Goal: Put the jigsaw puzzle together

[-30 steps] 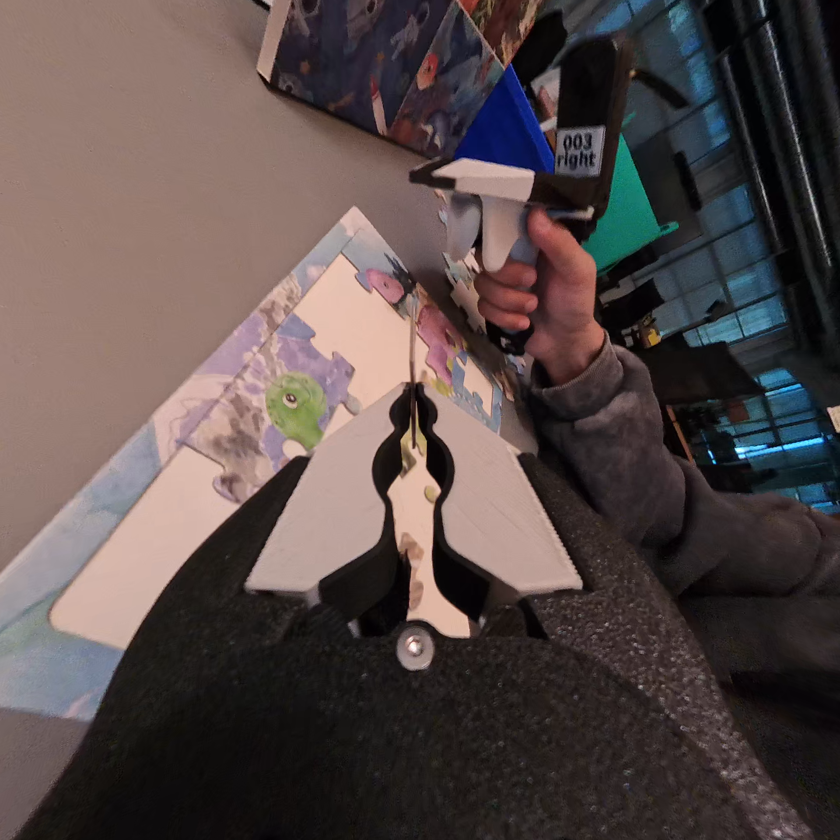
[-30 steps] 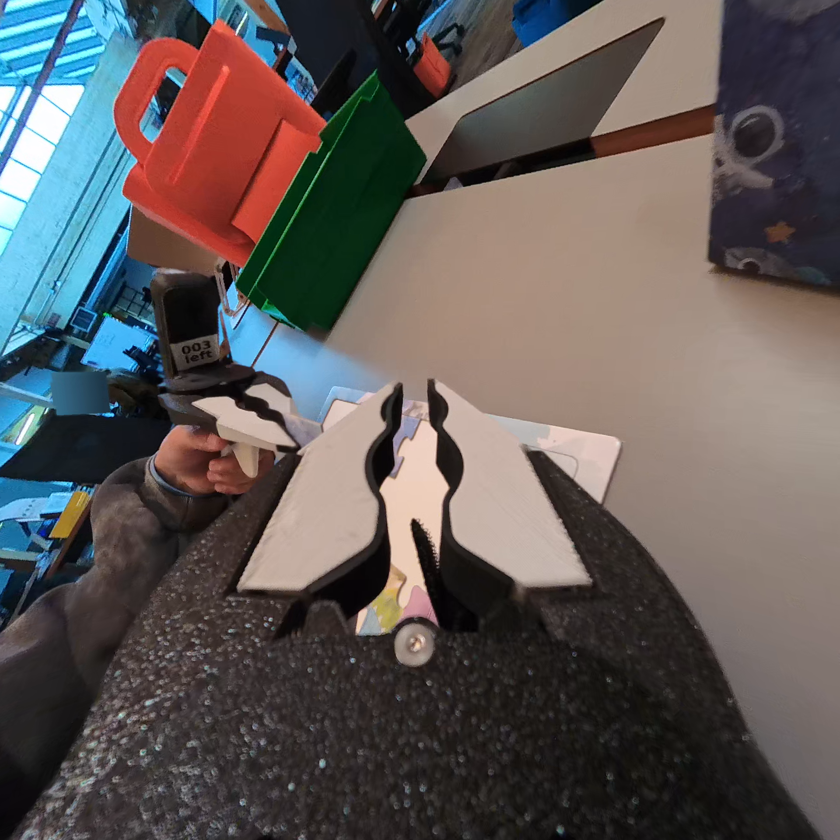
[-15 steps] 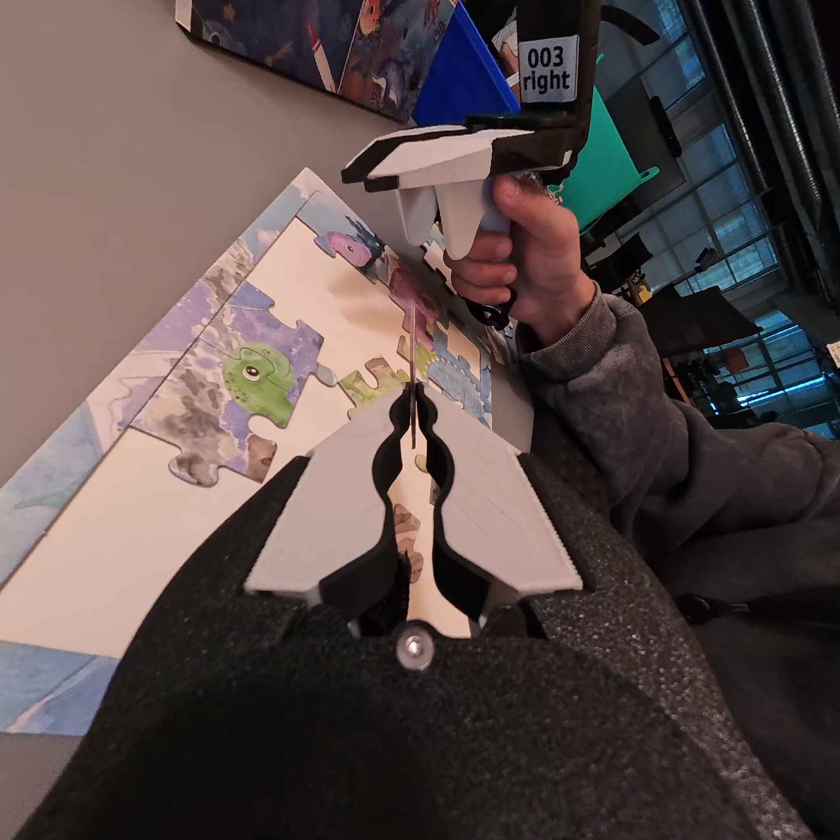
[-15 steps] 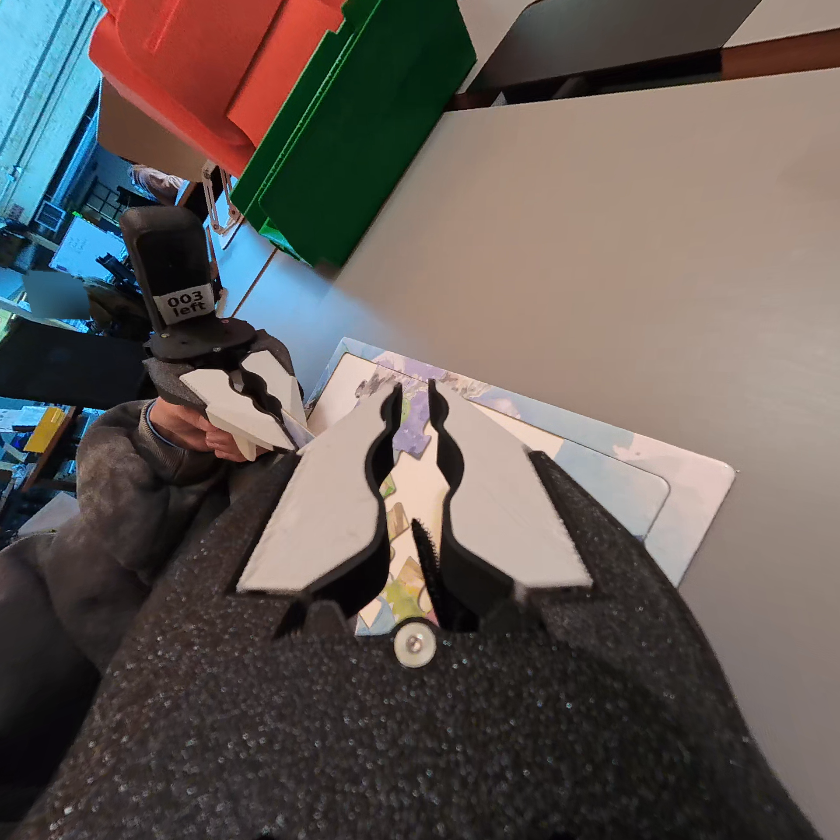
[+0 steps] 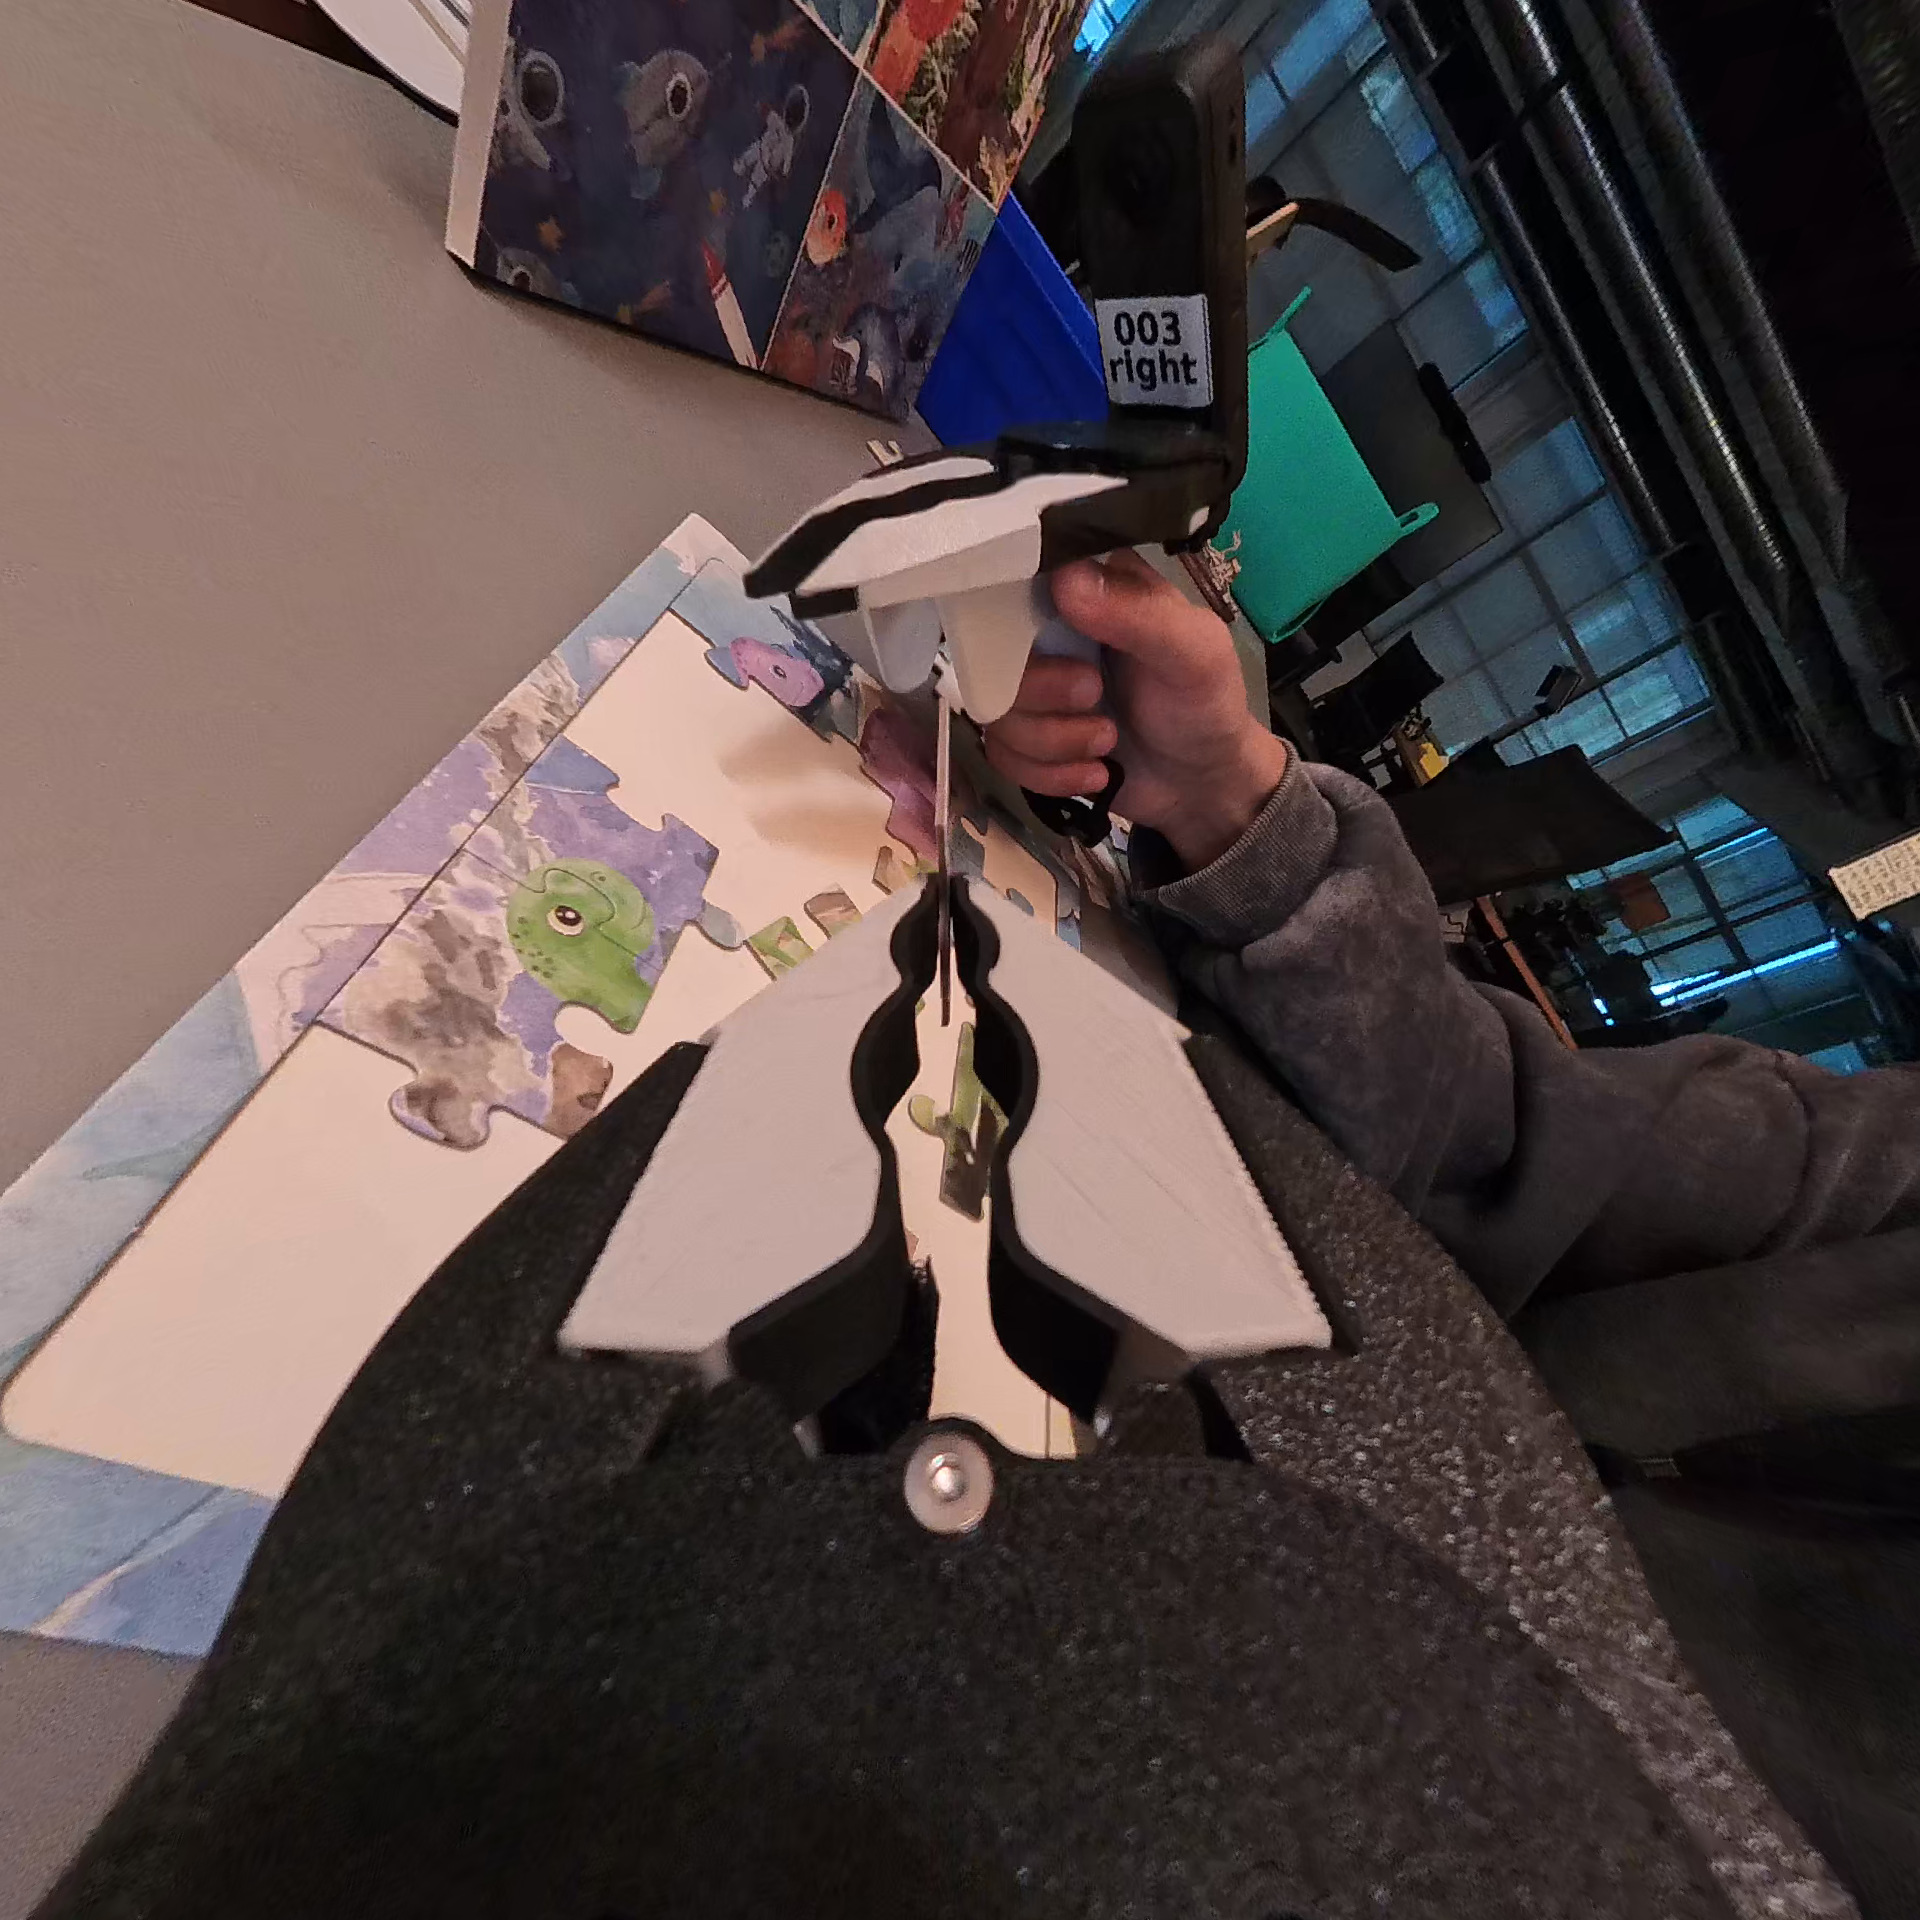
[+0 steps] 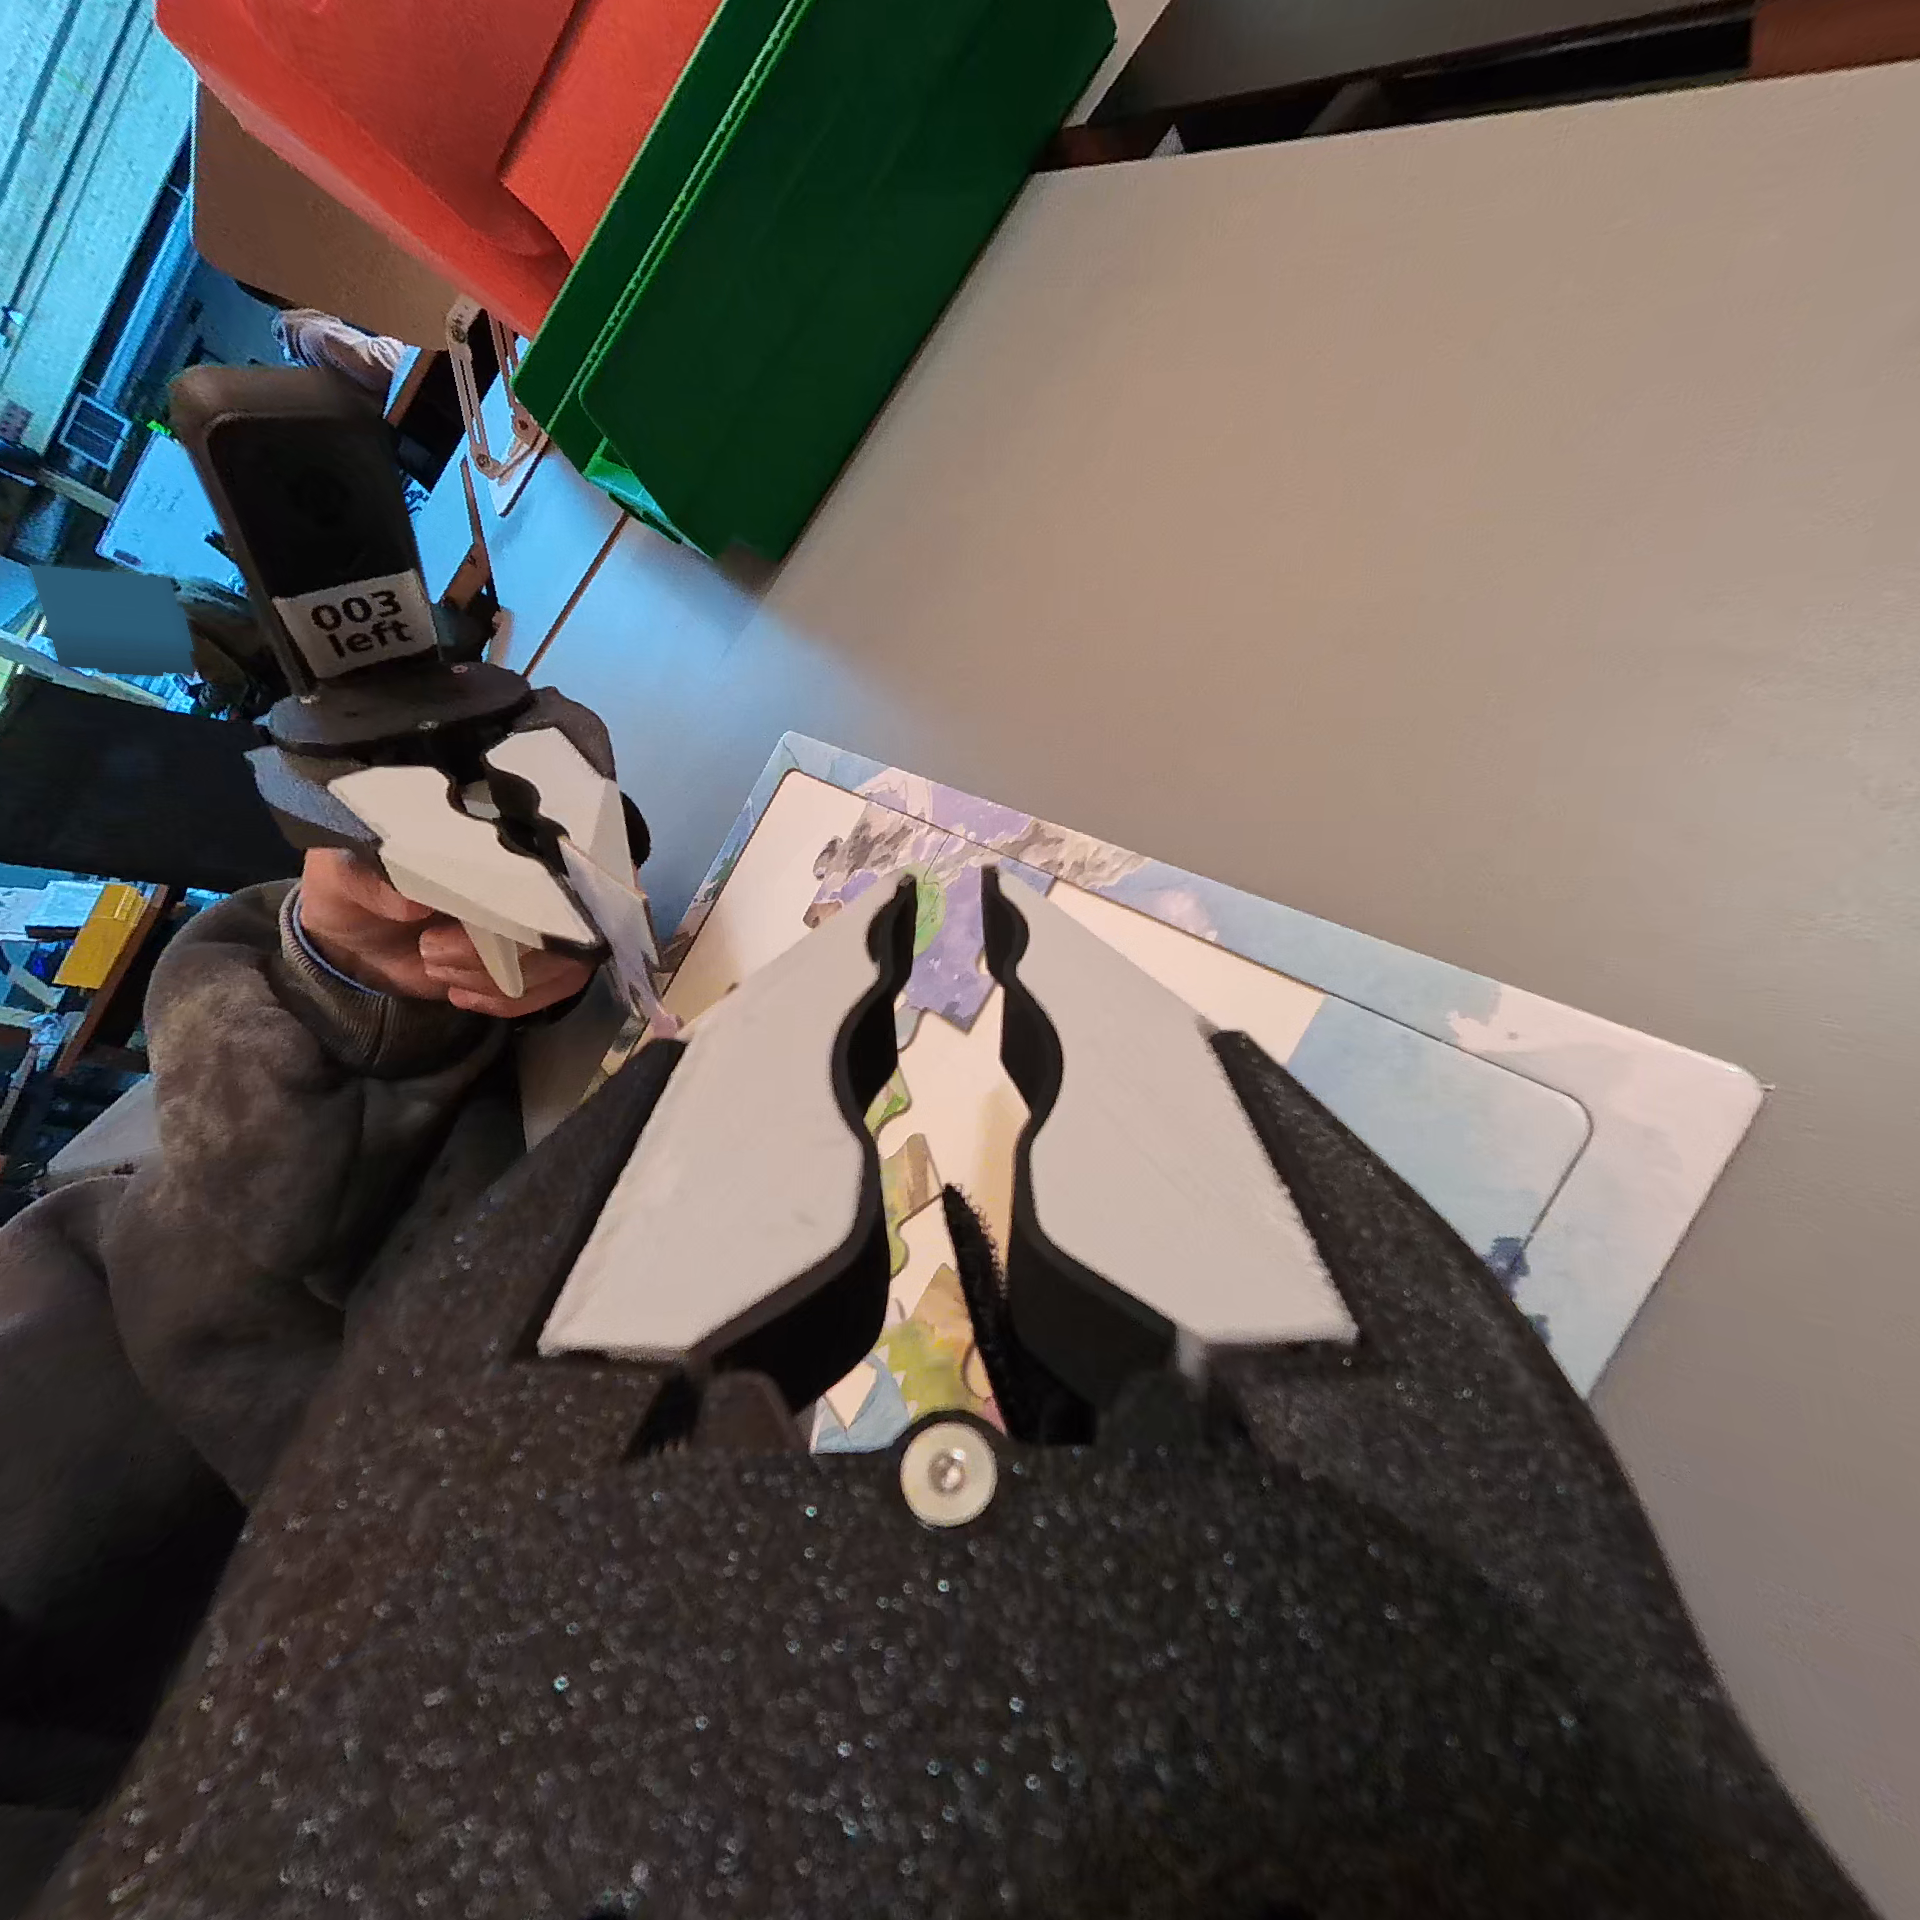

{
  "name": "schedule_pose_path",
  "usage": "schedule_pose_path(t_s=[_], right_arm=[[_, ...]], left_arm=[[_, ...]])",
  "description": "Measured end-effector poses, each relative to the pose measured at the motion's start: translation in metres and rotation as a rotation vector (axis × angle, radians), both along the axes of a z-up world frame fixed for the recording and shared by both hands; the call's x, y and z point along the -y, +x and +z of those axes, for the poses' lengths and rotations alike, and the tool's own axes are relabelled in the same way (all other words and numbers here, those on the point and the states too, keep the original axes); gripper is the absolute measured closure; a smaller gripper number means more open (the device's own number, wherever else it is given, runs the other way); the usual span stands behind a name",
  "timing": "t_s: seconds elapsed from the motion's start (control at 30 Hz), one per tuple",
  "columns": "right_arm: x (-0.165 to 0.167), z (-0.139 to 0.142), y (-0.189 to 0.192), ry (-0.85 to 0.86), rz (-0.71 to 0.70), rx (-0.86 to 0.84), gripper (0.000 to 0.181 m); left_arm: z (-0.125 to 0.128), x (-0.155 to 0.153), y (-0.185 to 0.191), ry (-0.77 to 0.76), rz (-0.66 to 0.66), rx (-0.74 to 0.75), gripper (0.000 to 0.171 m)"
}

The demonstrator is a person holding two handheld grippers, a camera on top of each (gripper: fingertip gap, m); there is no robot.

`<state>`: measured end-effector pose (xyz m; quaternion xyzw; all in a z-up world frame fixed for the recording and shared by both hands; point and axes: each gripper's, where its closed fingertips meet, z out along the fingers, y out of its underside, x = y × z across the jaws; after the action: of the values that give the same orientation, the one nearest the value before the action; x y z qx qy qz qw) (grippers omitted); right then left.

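The puzzle tray [image 5: 260, 1247] lies on the grey table, with a pale inner field and a blue border. A joined group of pieces with a green creature [image 5: 561, 935] sits at its far edge. Loose pieces [image 5: 790, 940] lie near the middle. My left gripper [image 5: 943, 899] is shut on a thin puzzle piece [image 5: 942, 790], seen edge-on, above the tray. My right gripper [image 6: 943, 894] hovers over the tray [image 6: 1507, 1049], slightly open and empty. The left gripper [image 6: 608, 930] and its piece [image 6: 629, 925] show in the right wrist view. The right gripper [image 5: 774, 582] shows in the left wrist view.
The puzzle box [image 5: 748, 177] lies on the table beyond the tray, with a blue bin [image 5: 1008, 332] behind it. A green bin [image 6: 810, 260] and an orange bin [image 6: 416, 125] stand off the table's other end. A person's sleeves hold both grippers. Tip to tip, the grippers are about 9 centimeters apart.
The right gripper has tipped down over the tray, so more of the tray shows in its view. The left gripper has kept its piece and shifted slightly above the tray.
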<state>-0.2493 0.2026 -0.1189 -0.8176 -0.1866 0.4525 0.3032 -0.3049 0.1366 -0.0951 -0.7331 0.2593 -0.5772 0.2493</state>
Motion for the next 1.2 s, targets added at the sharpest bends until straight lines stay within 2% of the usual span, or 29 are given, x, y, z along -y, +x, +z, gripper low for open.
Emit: schedule_pose_path(t_s=[0.27, 1.2], right_arm=[[0.008, -0.005, -0.011, -0.005, 0.053, 0.024, 0.168], [0.011, -0.004, -0.014, -0.020, 0.069, 0.008, 0.168]], left_arm=[[0.001, -0.002, -0.001, -0.004, 0.011, 0.010, 0.170], [-0.003, 0.004, 0.003, -0.019, -0.026, 0.006, 0.170]])
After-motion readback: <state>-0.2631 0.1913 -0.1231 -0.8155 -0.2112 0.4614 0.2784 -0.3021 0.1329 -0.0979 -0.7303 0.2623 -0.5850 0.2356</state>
